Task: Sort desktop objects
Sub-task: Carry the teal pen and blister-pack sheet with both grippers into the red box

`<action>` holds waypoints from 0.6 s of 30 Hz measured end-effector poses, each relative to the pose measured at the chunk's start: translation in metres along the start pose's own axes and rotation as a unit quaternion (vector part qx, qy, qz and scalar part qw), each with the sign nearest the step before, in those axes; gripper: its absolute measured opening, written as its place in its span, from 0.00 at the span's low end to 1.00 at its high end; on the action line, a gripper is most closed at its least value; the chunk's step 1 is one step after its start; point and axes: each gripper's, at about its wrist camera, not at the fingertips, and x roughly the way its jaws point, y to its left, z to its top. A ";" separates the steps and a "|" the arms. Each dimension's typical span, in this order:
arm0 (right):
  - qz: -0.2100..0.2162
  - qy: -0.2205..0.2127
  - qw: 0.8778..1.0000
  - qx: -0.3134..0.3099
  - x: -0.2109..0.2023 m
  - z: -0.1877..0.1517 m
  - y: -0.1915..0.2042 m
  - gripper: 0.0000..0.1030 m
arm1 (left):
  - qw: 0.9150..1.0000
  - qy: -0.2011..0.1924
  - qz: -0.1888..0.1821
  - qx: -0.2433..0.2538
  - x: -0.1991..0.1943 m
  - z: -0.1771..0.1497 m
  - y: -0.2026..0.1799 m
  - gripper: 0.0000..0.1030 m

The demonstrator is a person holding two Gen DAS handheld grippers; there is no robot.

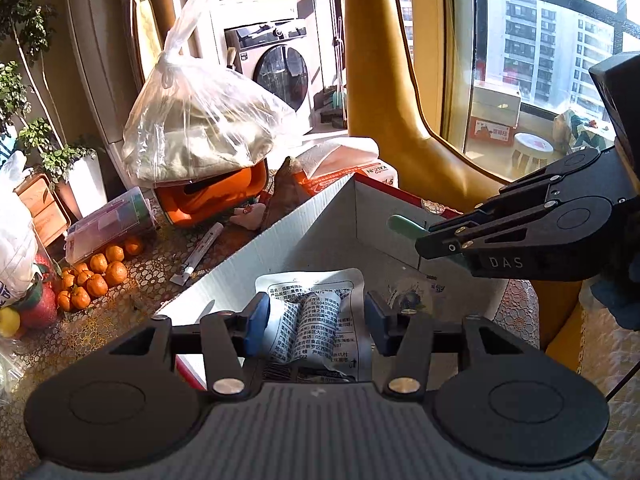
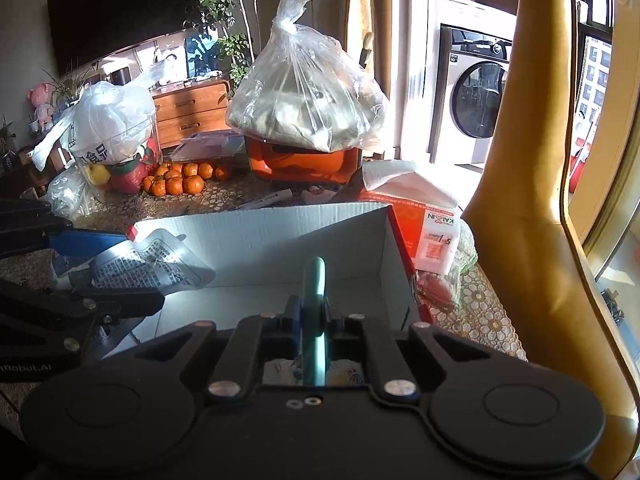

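Observation:
A silver food pouch (image 1: 316, 320) printed with black text sits folded between the blue pads of my left gripper (image 1: 318, 320), which is shut on it. It hangs over the near side of an open cardboard box (image 1: 320, 232), white inside and red outside. The right gripper (image 1: 424, 244) comes in from the right over the same box. In the right wrist view my right gripper (image 2: 314, 320) is shut on a thin teal stick (image 2: 316, 280) that points into the box (image 2: 280, 232). At the left of that view is the left gripper (image 2: 132, 272) with the pouch (image 2: 152, 264).
Behind the box a tied clear plastic bag (image 1: 200, 120) rests on an orange container (image 1: 216, 196). Several mandarins (image 1: 96, 276), a clear lidded case (image 1: 112, 220) and a white tube (image 1: 200, 248) lie to the left. A tissue pack (image 2: 416, 208) and a yellow chair back (image 2: 520, 160) stand to the right.

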 end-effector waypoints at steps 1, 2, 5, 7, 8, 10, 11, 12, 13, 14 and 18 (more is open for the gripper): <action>0.000 0.007 1.000 -0.002 0.005 0.000 0.000 0.10 | 1.000 0.006 -0.002 0.001 0.005 -0.001 0.000 0.49; -0.002 0.013 1.000 -0.004 0.010 0.001 0.000 0.10 | 1.000 0.012 -0.003 0.002 0.009 -0.001 0.000 0.49; -0.006 0.024 1.000 -0.008 0.021 0.005 0.000 0.10 | 1.000 0.023 -0.003 0.002 0.020 -0.001 0.001 0.49; -0.010 0.033 0.999 -0.012 0.030 0.009 0.000 0.10 | 1.000 0.028 -0.002 -0.002 0.027 0.001 0.003 0.49; -0.009 0.037 0.999 -0.015 0.034 0.011 0.001 0.10 | 0.999 0.032 -0.004 -0.002 0.031 0.002 0.003 0.49; -0.011 0.047 0.999 -0.018 0.042 0.014 0.002 0.10 | 0.999 0.039 -0.001 0.004 0.039 0.003 0.003 0.49; -0.009 0.053 0.998 -0.020 0.046 0.015 0.002 0.10 | 0.999 0.043 0.000 0.006 0.044 0.004 0.002 0.49; -0.008 0.059 0.998 -0.021 0.051 0.016 0.002 0.10 | 0.999 0.047 -0.001 0.007 0.046 0.004 0.001 0.49; -0.009 0.066 0.998 -0.021 0.055 0.017 0.002 0.10 | 0.999 0.049 -0.003 0.007 0.050 0.005 0.002 0.49; -0.011 0.071 0.997 -0.022 0.059 0.017 0.002 0.10 | 0.999 0.050 -0.004 0.007 0.053 0.006 0.002 0.49; -0.024 0.098 0.995 -0.019 0.077 0.020 -0.001 0.10 | 0.998 0.057 -0.009 0.010 0.063 0.009 0.002 0.49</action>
